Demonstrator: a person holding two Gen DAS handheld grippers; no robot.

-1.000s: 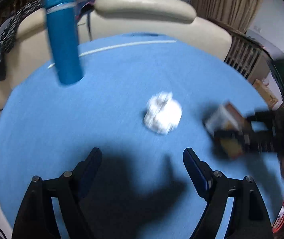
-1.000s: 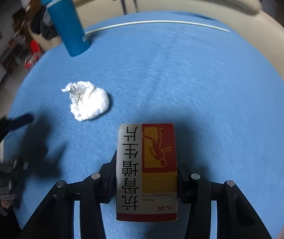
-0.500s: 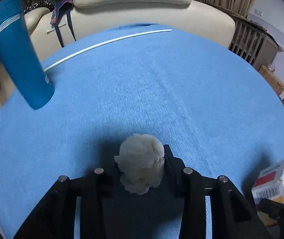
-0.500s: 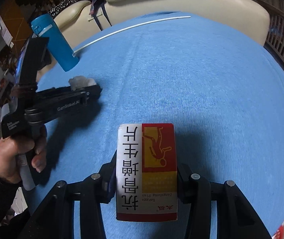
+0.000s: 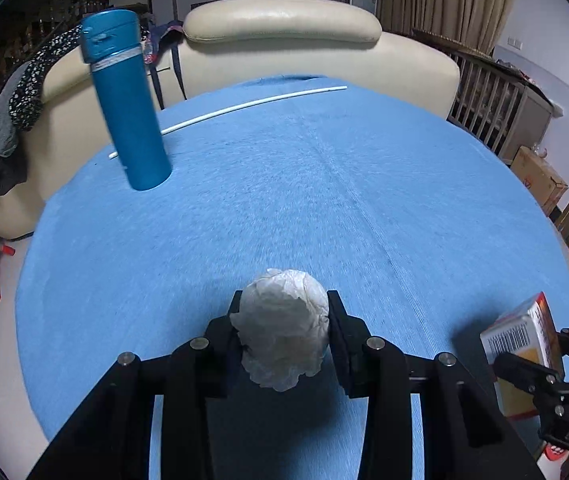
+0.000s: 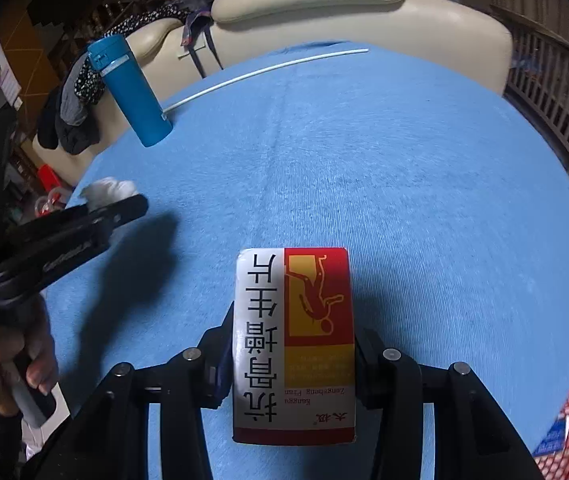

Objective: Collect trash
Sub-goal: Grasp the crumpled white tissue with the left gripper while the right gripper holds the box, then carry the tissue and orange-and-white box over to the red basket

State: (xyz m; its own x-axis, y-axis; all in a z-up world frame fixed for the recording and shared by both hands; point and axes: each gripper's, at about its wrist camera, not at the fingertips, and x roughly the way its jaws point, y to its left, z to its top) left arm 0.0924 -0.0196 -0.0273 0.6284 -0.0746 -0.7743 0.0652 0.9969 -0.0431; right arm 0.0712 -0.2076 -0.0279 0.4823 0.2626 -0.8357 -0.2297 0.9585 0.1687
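My left gripper [image 5: 284,312] is shut on a crumpled white paper ball [image 5: 284,332] and holds it above the round blue table [image 5: 324,200]. The ball also shows in the right wrist view [image 6: 110,192], at the tip of the left gripper [image 6: 124,206]. My right gripper [image 6: 292,332] is shut on a white, red and yellow medicine box [image 6: 294,344] with Chinese print, held above the table. The box also shows at the lower right of the left wrist view [image 5: 520,344].
A tall blue flask [image 5: 126,104] stands at the table's far left. A thin white rod [image 5: 244,106] lies along the far edge. A cream sofa [image 5: 284,40] with clothes stands behind. A red mesh basket [image 6: 564,428] sits below the table's right edge.
My left gripper closed on the paper ball and lifted it off the table, moving back toward the near edge. My right gripper keeps holding the box and has risen a little.
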